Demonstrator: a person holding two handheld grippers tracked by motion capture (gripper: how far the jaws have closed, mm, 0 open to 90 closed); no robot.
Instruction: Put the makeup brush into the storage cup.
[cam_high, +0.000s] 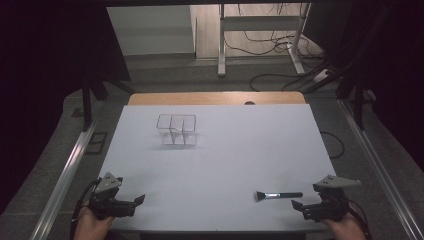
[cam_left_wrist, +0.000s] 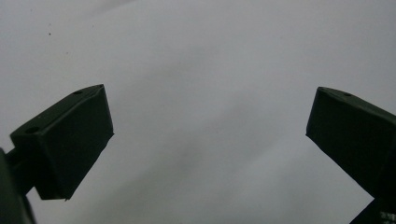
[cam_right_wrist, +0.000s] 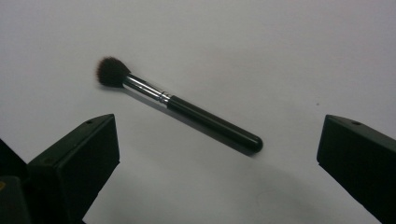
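In the right gripper view, the two black jaws of the right gripper (cam_right_wrist: 217, 154) stand wide apart and hold nothing. Between them, a little farther out, a makeup brush (cam_right_wrist: 180, 106) lies flat on the white table surface (cam_right_wrist: 280, 56). Its dark bristle head points to the upper left of that view, then comes a shiny metal collar, then a black handle which ends near the middle, between the two jaws but not touching them.

In the left gripper view, the jaws of the left gripper (cam_left_wrist: 210, 135) are also spread wide and empty, with plain white surface in front of them.

From the high view, the right gripper (cam_high: 305, 206) sits at the near right corner of the table, in a hand (cam_high: 345, 227), and the brush (cam_high: 278, 195) lies just beside it, with its bristles toward the left. The left gripper (cam_high: 134, 204) rests at the near left corner, well apart from the brush. Farther back, left of the middle, a clear plastic organizer (cam_high: 176, 129) with compartments stands upright on the table (cam_high: 240, 145). Beyond the table, cables (cam_high: 270, 45) lie on the floor.
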